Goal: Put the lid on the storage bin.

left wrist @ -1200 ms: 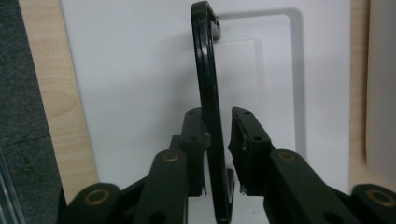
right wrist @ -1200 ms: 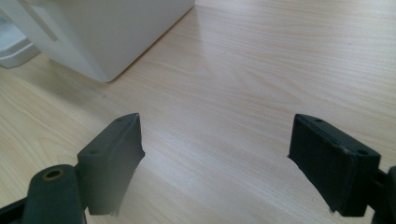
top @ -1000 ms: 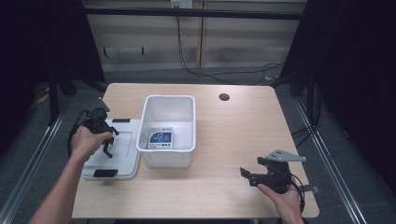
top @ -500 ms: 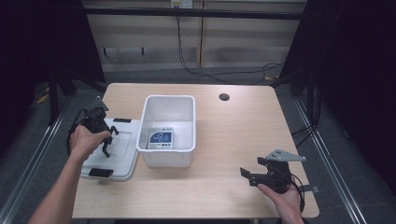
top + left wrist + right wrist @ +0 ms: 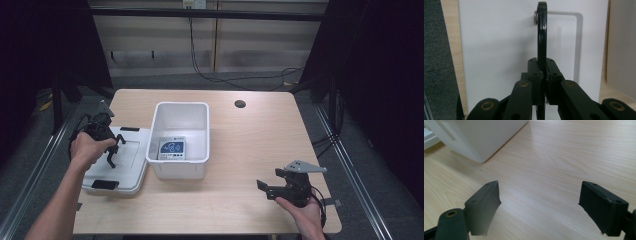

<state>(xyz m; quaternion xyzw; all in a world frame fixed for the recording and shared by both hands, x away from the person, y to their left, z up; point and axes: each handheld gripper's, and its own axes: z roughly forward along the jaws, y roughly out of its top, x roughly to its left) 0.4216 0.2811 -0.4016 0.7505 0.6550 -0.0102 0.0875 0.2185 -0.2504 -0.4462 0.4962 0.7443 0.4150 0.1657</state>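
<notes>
Lying flat at the left edge of the bench (image 5: pixel 240 150): one white lid (image 5: pixel 131 165), long axis running from near edge to far edge, just beside the left wall of one white bin (image 5: pixel 200 112). Two black latches on the lid, one at its near end (image 5: pixel 105 184), one at its far end (image 5: pixel 130 129). Black hinged handle (image 5: pixel 542 30) standing up off the lid's top, seen edge-on in the left gripper view, its loop pointing away from the camera. Left gripper (image 5: pixel 111 152) over the lid's middle, jaws pressed together on that handle, having just finished closing. One blue-and-white printed card (image 5: pixel 171 149) lying on the bin's floor. Right gripper (image 5: pixel 267 189) near the bench's near right corner, well apart from bin and lid, jaws spread with only bare wood between them in the right gripper view. Bench top of pale wood grain, rounded corners, one round dark hole (image 5: pixel 240 104) near the far edge. Grey floor around; pale panelled wall behind with black cables (image 5: pixel 220 77) hanging; dark surroundings left and right.
</notes>
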